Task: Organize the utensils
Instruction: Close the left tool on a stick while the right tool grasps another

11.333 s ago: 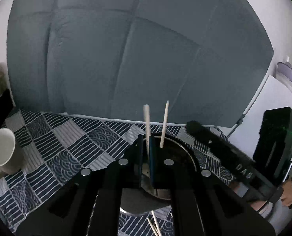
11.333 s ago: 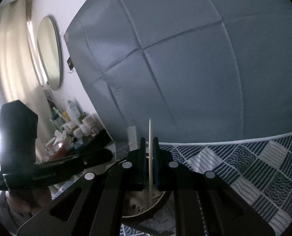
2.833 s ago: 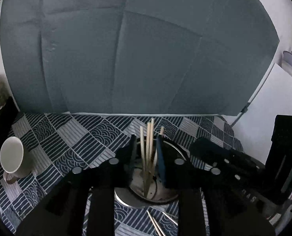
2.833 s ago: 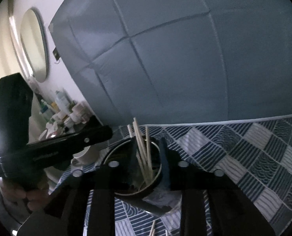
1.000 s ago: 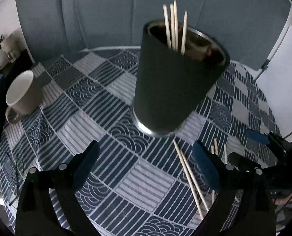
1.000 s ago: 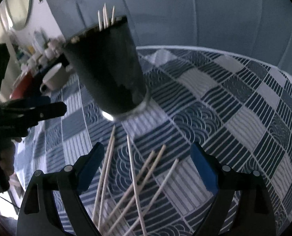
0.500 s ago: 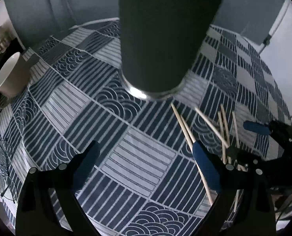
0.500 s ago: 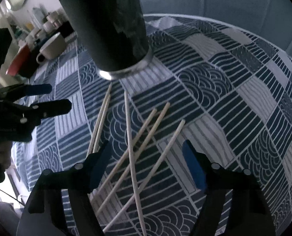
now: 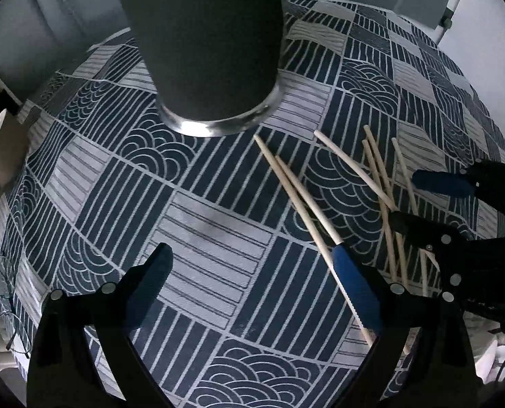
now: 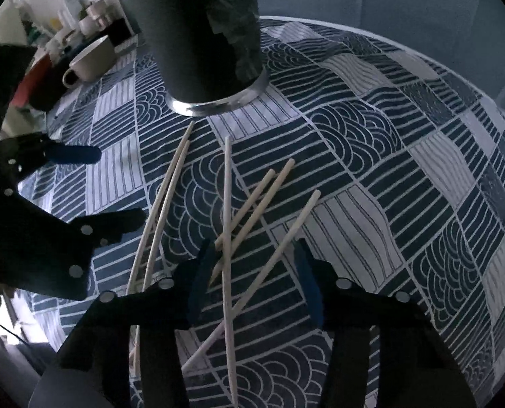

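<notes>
Chopsticks [image 10: 249, 210] lay scattered on the checked cloth [image 10: 371, 156] near the dark cup [image 10: 198, 34]. Left gripper [image 9: 252, 278] hung wide open, empty; right gripper [image 10: 252, 268] was closing around several sticks, seemingly mid-pickup. Next: lift into the cup. Only the right view showed shelf clutter.

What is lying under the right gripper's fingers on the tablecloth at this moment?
Loose chopsticks lie crossed on the patterned tablecloth, several passing between the closing fingers of the right gripper. Their near ends are hidden by the gripper body.
</notes>
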`<action>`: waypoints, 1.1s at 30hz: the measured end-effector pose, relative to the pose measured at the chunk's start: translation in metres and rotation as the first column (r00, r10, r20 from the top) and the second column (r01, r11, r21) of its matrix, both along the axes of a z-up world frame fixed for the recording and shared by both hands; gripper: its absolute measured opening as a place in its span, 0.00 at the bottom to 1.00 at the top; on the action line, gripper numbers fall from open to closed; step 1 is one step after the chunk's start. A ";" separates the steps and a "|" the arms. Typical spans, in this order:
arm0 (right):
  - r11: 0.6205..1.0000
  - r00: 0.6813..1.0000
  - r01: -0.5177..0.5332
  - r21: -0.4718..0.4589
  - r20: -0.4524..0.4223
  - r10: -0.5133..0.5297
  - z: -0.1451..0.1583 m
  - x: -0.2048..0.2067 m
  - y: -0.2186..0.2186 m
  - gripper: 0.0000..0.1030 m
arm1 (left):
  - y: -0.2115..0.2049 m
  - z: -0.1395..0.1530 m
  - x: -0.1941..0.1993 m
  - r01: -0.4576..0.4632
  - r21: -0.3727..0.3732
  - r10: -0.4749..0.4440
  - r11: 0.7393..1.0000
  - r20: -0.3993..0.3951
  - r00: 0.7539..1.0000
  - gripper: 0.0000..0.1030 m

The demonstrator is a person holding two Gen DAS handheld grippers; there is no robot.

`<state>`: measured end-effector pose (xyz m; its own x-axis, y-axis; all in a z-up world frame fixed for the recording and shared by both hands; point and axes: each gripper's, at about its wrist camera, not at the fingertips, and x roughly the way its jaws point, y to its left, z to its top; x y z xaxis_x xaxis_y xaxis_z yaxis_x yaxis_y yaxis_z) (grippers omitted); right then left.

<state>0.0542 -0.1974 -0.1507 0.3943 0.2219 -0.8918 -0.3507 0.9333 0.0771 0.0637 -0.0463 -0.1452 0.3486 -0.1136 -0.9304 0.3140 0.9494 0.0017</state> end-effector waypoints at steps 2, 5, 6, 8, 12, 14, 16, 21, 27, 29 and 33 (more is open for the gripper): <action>1.000 1.000 0.009 -0.013 -0.002 -0.009 0.001 0.001 -0.003 0.27 | -0.003 -0.002 0.001 -0.002 0.005 0.002 1.000 -0.007 1.000 0.90; 1.000 1.000 0.004 -0.017 -0.012 -0.004 0.002 0.001 -0.004 0.23 | -0.006 -0.008 0.002 -0.017 0.016 0.017 1.000 -0.028 0.999 0.91; 1.000 1.000 -0.005 -0.026 -0.009 0.004 0.002 0.000 -0.003 0.21 | -0.006 -0.010 0.004 -0.026 0.022 0.027 0.999 -0.036 0.999 0.93; 0.999 1.000 -0.012 -0.048 -0.004 0.012 0.002 -0.001 -0.002 0.16 | -0.005 -0.012 0.005 -0.043 0.018 0.044 0.999 -0.046 0.998 0.94; 0.999 1.000 -0.002 -0.040 -0.015 0.001 0.001 0.000 -0.006 0.14 | -0.008 -0.013 0.005 -0.033 0.033 0.035 0.999 -0.049 0.998 0.95; 1.000 0.999 0.021 -0.003 -0.028 -0.021 0.002 0.002 -0.011 0.11 | -0.008 -0.013 0.006 -0.028 0.029 0.029 0.999 -0.052 0.998 0.93; 0.996 0.997 0.055 0.066 -0.053 -0.052 0.003 0.005 -0.021 0.06 | -0.009 -0.011 0.006 -0.017 0.027 0.018 0.999 -0.050 0.999 0.87; 0.994 0.995 0.081 0.079 -0.064 -0.076 0.002 0.006 -0.030 0.05 | 0.001 -0.007 0.000 0.002 0.022 -0.001 1.000 -0.052 0.999 0.76; 0.997 0.996 0.060 0.046 -0.063 -0.057 0.003 0.008 -0.024 0.09 | 0.014 -0.003 0.001 -0.004 0.027 0.006 1.000 -0.068 0.998 0.59; 0.998 0.997 0.054 0.032 -0.065 -0.052 0.003 0.010 -0.021 0.09 | 0.016 -0.001 -0.002 -0.012 0.030 0.014 0.999 -0.074 0.997 0.55; 0.999 0.996 0.038 -0.018 -0.076 -0.040 0.002 0.015 -0.016 0.13 | 0.022 0.000 0.000 -0.032 0.033 0.035 0.999 -0.089 0.995 0.38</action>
<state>0.0689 -0.2132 -0.1490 0.3331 0.1926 -0.9230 -0.3077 0.9475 0.0866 0.0641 -0.0240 -0.1451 0.2666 -0.0738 -0.9610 0.2820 0.9594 0.0046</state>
